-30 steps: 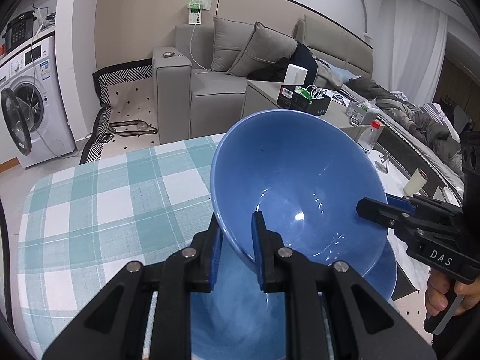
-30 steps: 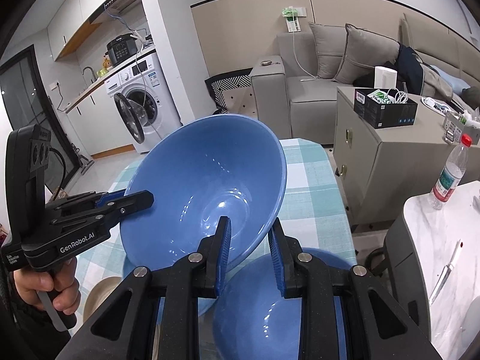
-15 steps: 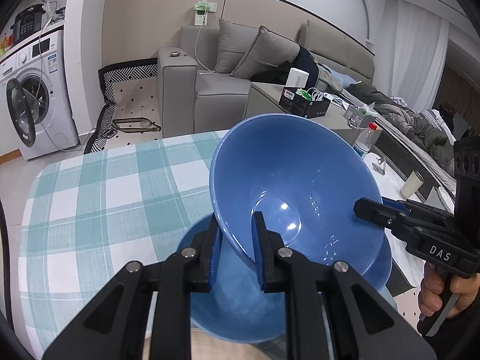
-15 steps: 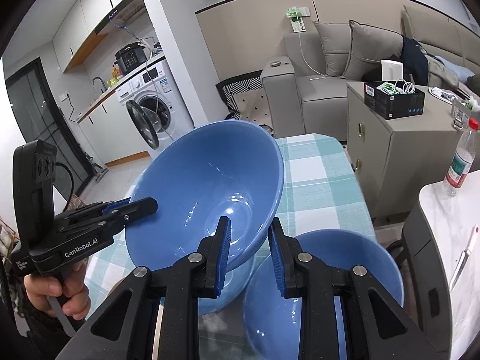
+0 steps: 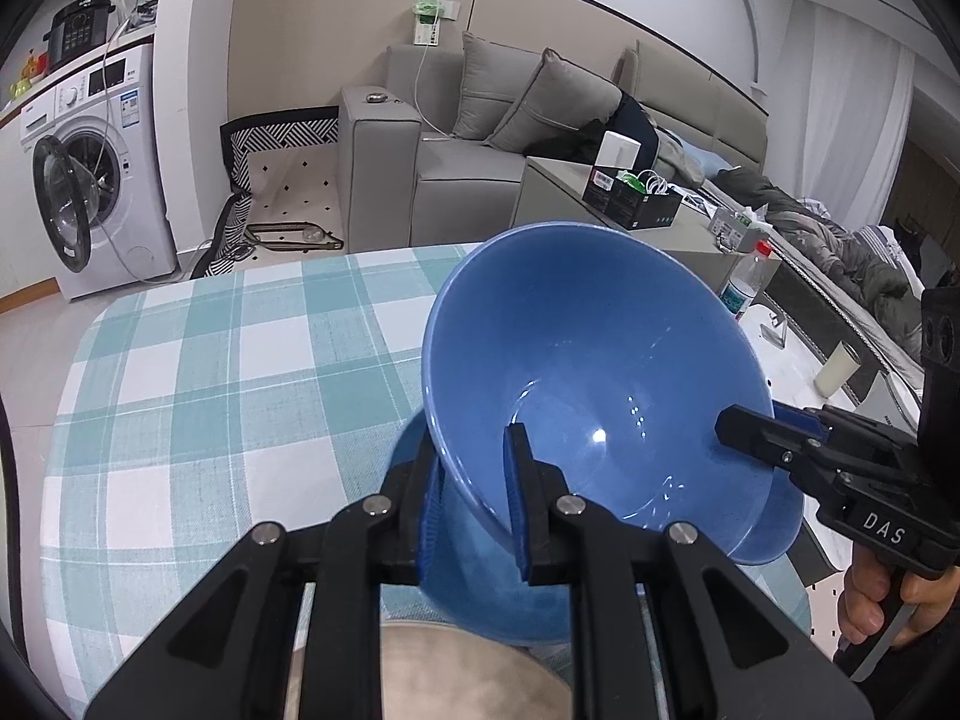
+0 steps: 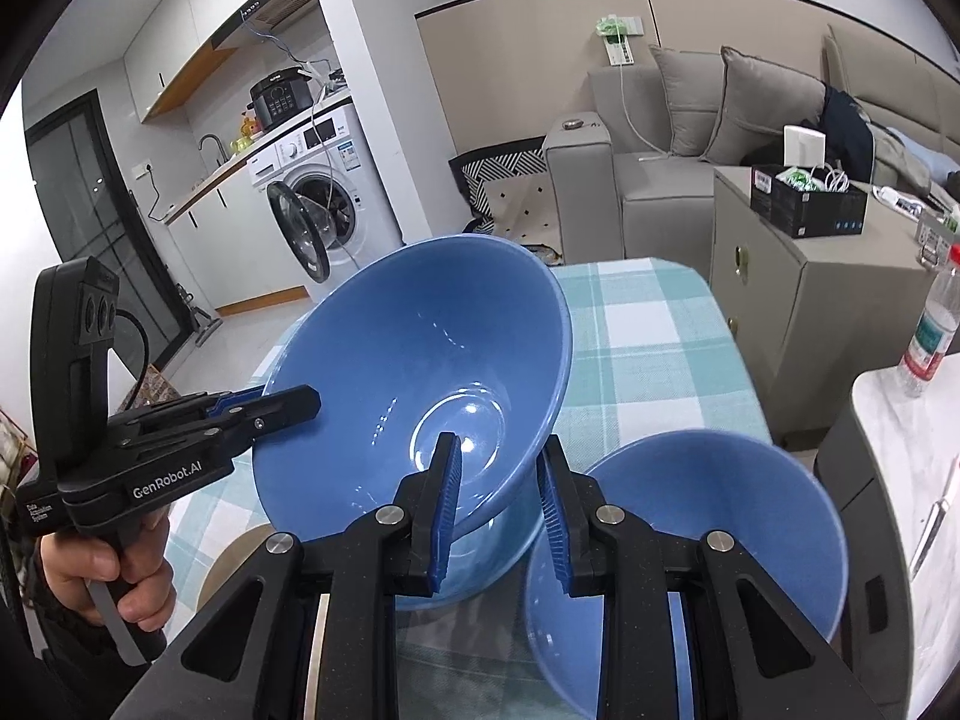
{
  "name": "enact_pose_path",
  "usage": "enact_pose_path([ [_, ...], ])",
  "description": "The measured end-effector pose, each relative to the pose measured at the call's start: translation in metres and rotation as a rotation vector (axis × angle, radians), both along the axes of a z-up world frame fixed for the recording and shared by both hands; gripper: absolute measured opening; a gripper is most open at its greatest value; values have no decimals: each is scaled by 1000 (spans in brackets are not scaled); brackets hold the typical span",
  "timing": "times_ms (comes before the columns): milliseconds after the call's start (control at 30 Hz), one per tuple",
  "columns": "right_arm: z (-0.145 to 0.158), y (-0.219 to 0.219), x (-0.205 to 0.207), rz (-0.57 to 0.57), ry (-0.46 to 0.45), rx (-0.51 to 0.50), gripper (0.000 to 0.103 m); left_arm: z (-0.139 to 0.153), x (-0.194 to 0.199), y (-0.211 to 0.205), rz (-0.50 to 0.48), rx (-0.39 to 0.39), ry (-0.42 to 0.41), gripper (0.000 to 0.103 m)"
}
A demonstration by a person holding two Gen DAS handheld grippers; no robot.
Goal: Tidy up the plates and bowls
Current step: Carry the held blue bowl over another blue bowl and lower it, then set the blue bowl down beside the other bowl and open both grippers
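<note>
Right up close, the left gripper (image 5: 468,501) is clamped on the near rim of the blue bowl (image 5: 600,396), one pad inside, one outside, jaws tight on the wall. The right gripper (image 6: 498,501) bites the same bowl on its other side, pads pinching the rim — so two tools, one bowl, held tilted in the air above the table (image 5: 228,372). Under it sits a second bowl (image 6: 720,516), also blue, resting on the checked cloth just right of the held one in the right wrist view; in the left wrist view its rim peeks out below and beyond the raised one. A beige plate (image 5: 432,672) shows at the very near edge, partly hidden by the left tool's frame. A hand (image 6: 102,576) grips the left tool's handle, seen at the left side of the right wrist view. Further out, the teal-and-white cloth runs to the table's far edge. Beyond that — a grey sofa (image 5: 456,168) with cushions, a washer (image 5: 90,180) with its door swung open at far left, and a water bottle (image 6: 930,330) on the right.
</note>
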State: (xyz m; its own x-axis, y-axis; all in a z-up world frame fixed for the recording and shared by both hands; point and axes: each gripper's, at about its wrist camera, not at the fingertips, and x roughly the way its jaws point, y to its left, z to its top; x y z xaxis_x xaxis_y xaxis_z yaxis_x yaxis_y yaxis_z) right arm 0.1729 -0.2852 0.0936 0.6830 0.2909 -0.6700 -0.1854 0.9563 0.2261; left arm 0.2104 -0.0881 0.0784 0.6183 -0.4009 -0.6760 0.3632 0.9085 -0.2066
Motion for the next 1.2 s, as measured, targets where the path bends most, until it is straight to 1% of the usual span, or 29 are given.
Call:
enact_pose_path([
  [167,-13,7,1,16,24,-5,26,-3,-4,5,9,15,2,17],
  [300,-23,16,1,27,45,-28,26,-8,-7,9,17,27,4,17],
  [400,-28,17,1,32,54,-21,26,-15,-8,10,25,45,13,17],
  [567,-35,19,0,27,69,-23,26,-26,-7,12,25,40,38,17],
  [800,-44,32,2,21,91,-101,26,-36,-6,11,34,66,56,18],
  [1100,-55,37,1,28,99,-144,27,-43,-4,8,29,95,69,20],
  [1200,-56,40,0,31,92,-174,27,-45,-4,6,23,105,75,22],
])
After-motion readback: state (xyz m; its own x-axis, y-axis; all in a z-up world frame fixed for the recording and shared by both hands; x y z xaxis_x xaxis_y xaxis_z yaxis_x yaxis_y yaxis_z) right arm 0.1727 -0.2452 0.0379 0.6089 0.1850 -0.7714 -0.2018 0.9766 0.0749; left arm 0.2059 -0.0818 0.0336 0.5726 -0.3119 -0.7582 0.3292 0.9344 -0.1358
